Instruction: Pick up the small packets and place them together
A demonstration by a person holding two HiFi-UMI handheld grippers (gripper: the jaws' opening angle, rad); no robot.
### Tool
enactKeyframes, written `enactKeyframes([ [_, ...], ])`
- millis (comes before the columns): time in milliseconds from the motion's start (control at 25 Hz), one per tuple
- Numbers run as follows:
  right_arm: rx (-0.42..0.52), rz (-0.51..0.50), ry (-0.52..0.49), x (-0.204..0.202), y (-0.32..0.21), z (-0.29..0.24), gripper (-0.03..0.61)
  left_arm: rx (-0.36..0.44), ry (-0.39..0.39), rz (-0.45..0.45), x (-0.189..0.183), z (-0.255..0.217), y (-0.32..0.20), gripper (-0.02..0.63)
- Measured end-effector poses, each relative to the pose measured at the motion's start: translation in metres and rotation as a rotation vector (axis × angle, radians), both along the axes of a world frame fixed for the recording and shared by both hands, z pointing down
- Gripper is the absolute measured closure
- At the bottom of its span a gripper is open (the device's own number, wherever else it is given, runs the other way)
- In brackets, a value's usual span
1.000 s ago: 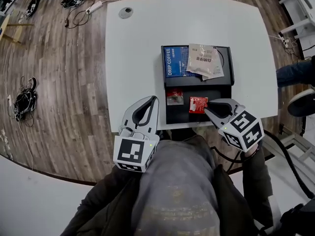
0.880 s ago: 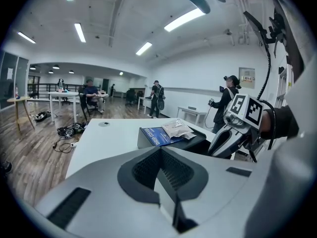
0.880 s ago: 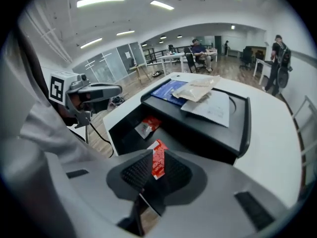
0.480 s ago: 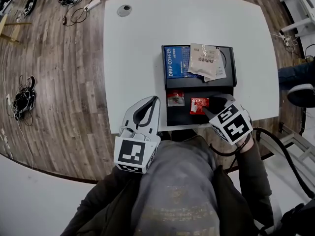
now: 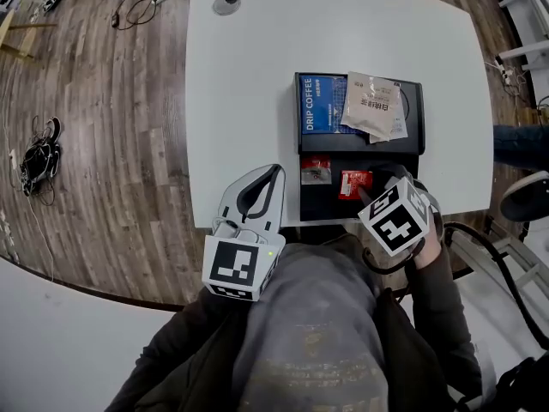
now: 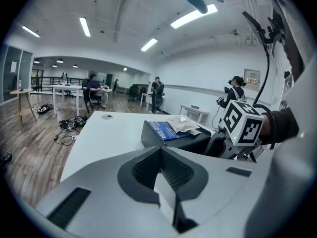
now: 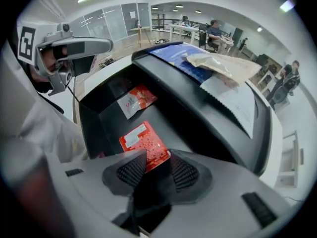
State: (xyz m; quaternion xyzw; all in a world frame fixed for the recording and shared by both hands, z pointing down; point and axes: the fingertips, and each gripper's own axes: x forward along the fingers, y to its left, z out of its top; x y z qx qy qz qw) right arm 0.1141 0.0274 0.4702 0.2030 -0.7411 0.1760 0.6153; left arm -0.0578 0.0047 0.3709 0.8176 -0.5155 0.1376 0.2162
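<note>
Jaws of the right gripper (image 7: 153,163), which points down into the near compartment of the black tray (image 5: 322,206), have just been opening and stand apart. The near corner of a small red packet (image 7: 143,140) lies flat between the pads, unpinched, and a second red packet (image 5: 316,171) lies left of it in the same compartment. The left gripper (image 5: 274,172) hovers at the near edge of the table (image 5: 249,101), left of the tray, jaws together on nothing.
</note>
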Motion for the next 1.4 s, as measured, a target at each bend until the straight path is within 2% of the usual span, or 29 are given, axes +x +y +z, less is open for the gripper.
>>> enactKeyframes([
  [240,-0.026,-0.04,-0.053,-0.007,0.009,-0.001,0.469,0.005,0.007,-0.006,-0.002,-0.001,-0.002,0.611],
  [280,-0.022,-0.049,-0.056,-0.006,0.009,-0.001,0.493,0.004,0.006,-0.008,-0.003,0.0,-0.002,0.611],
  [320,-0.018,-0.057,-0.063,-0.007,0.01,0.0,0.577,0.001,0.004,-0.011,-0.004,0.0,-0.001,0.611],
  [560,-0.028,-0.078,-0.145,-0.012,0.019,-0.003,0.578,0.001,0.0,-0.017,-0.005,0.0,0.001,0.611],
  [760,-0.035,-0.031,-0.188,-0.016,0.017,-0.016,0.578,-0.003,0.001,-0.008,-0.004,-0.002,0.005,0.611],
  [960,0.036,0.014,-0.183,-0.013,0.003,-0.023,0.577,0.023,-0.007,0.103,0.022,-0.016,0.01,0.611],
  [1000,0.033,0.013,-0.192,-0.014,0.003,-0.023,0.562,0.03,-0.013,0.119,0.027,-0.017,0.01,0.611],
  [1080,0.01,-0.008,-0.203,-0.02,0.009,-0.02,0.493,0.03,-0.016,0.128,0.031,-0.016,0.011,0.611],
  [1200,-0.002,-0.053,-0.177,-0.027,0.013,-0.012,0.406,0.018,-0.02,0.114,0.028,-0.013,0.011,0.611],
  [1320,0.008,-0.068,-0.137,-0.027,0.01,-0.005,0.361,0.013,-0.026,0.097,0.024,-0.011,0.01,0.611],
  [1400,0.007,-0.067,-0.125,-0.026,0.008,-0.003,0.356,0.009,-0.026,0.09,0.022,-0.01,0.011,0.611],
])
